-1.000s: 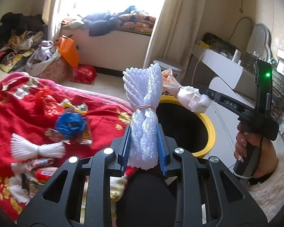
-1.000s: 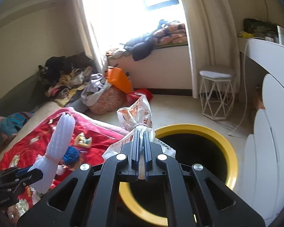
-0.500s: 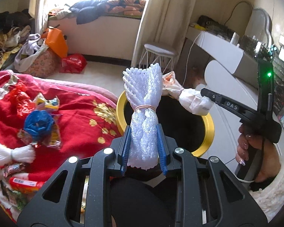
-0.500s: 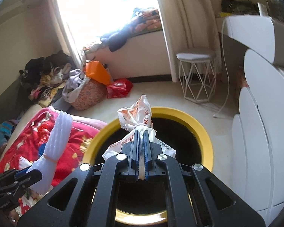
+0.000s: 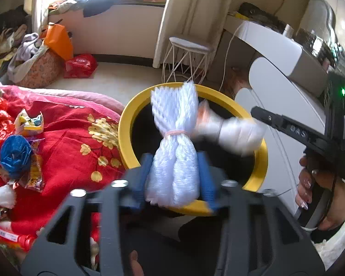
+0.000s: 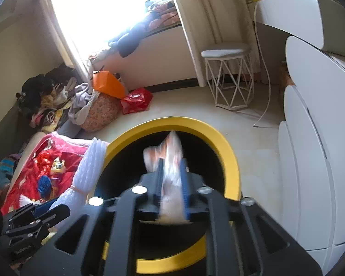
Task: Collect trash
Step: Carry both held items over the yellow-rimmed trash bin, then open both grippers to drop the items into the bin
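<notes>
My left gripper [image 5: 174,161] is open, its blue pads spread apart from a white foam net bundle [image 5: 173,147] tied with a rubber band; the bundle sits blurred between them over the round yellow-rimmed bin [image 5: 126,126]. My right gripper [image 6: 171,184] is open too; the white and orange plastic bag [image 6: 170,158] is blurred between its parted pads above the bin's [image 6: 230,161] dark mouth. The right gripper and bag [image 5: 230,133] also show in the left wrist view. The foam bundle [image 6: 89,168] shows at the left of the right wrist view.
A red blanket [image 5: 64,142] on the left holds more trash: a blue bag ball [image 5: 15,156], snack wrappers [image 5: 30,122], a white foam piece [image 5: 1,195]. A wire stool [image 6: 227,78], white cabinets [image 6: 310,161], an orange bag [image 6: 108,85] and a clothes pile stand around.
Both grippers moved over the bin mouth and their jaws opened. The foam bundle and the plastic bag, gripped before, are now loose and blurred between the pads.
</notes>
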